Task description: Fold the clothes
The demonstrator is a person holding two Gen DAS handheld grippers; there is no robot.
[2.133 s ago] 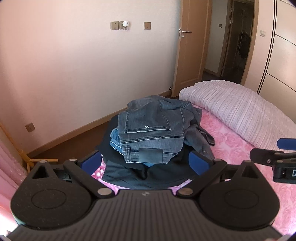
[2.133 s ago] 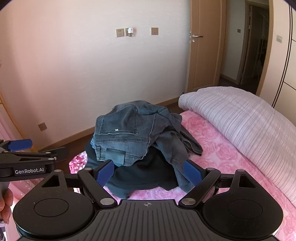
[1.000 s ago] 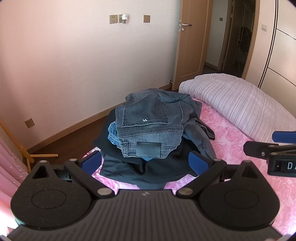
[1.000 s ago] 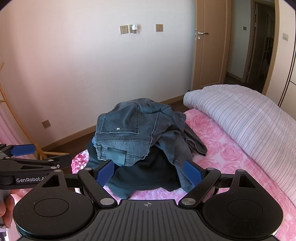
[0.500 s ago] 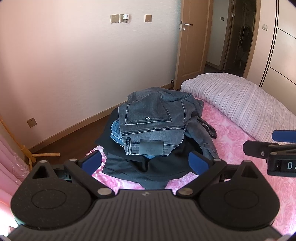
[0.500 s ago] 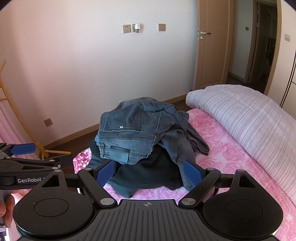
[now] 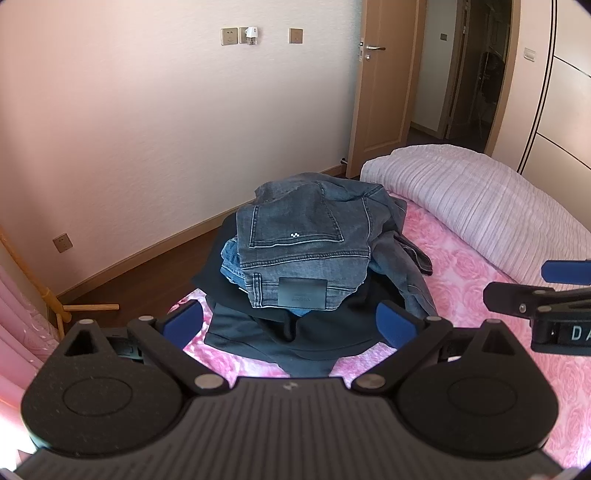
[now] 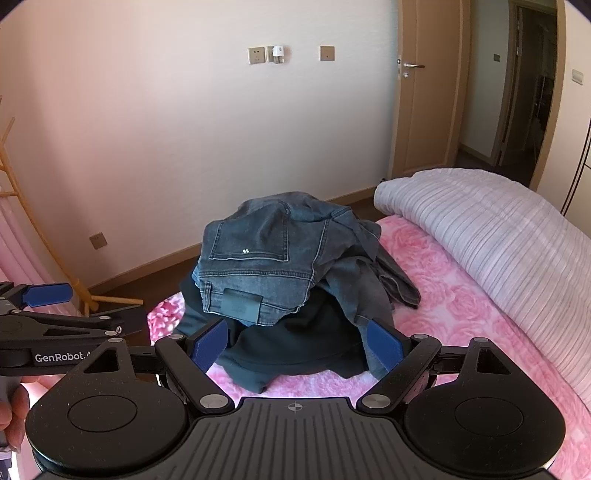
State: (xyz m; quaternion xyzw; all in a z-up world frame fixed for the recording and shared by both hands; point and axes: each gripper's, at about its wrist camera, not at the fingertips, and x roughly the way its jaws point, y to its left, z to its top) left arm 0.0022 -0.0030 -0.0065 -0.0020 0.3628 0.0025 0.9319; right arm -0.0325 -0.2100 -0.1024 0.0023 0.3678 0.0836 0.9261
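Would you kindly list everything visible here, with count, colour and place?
grey jeans: one, dark grey, top of the pile
blue jeans: one, blue, under the grey jeans
black garment: one, black, bottom of the pile
bedspread: one, pink floral, under the pile
quilt: one, pale striped, rolled on the bed's right
door: one, tan, open, back wall
wall plates: three, beige, high on the wall
left gripper: one, black with blue pads, open
right gripper: one, same colours, open

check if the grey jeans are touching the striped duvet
Apart. The left wrist view shows bare pink floral bedsheet between the grey jeans and the striped duvet.
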